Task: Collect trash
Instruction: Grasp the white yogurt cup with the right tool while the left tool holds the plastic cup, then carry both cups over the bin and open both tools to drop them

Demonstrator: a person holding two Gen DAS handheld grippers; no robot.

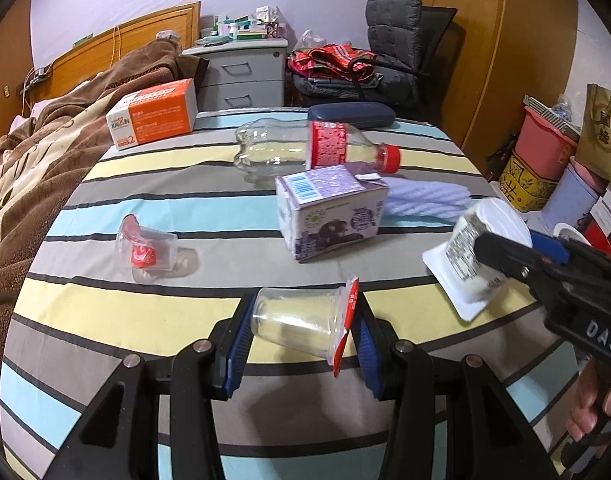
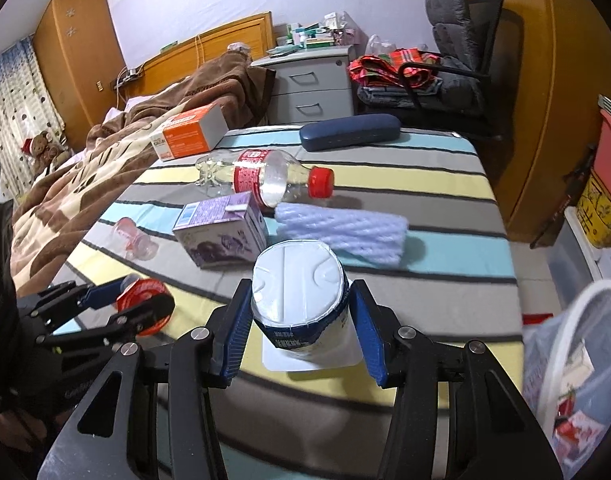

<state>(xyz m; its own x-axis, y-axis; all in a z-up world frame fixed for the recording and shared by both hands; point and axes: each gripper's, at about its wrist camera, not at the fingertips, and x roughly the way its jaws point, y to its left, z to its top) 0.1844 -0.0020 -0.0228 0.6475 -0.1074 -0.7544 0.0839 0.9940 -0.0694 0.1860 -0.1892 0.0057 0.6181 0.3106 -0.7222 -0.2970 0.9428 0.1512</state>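
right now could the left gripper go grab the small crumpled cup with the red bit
Probably not yet: the left gripper is shut on a clear cup, so its jaws are full. The crumpled cup itself lies in the open on the striped tablecloth.

Desk [image 1: 153,300]: striped woven cloth cover, matt. Left claw [image 1: 301,330]: matt black plastic arms, ribbed blue pads, bright metal rivets. Held clear cup [image 1: 293,322]: thin glossy plastic, red foil lid. White tub [image 2: 301,292]: smooth plastic, printed paper label. Purple carton [image 1: 329,212], mid-desk: coated paperboard. Bottle [image 1: 305,148], far edge: clear glossy plastic. Foam sleeve [image 2: 345,230]: rough netted texture.
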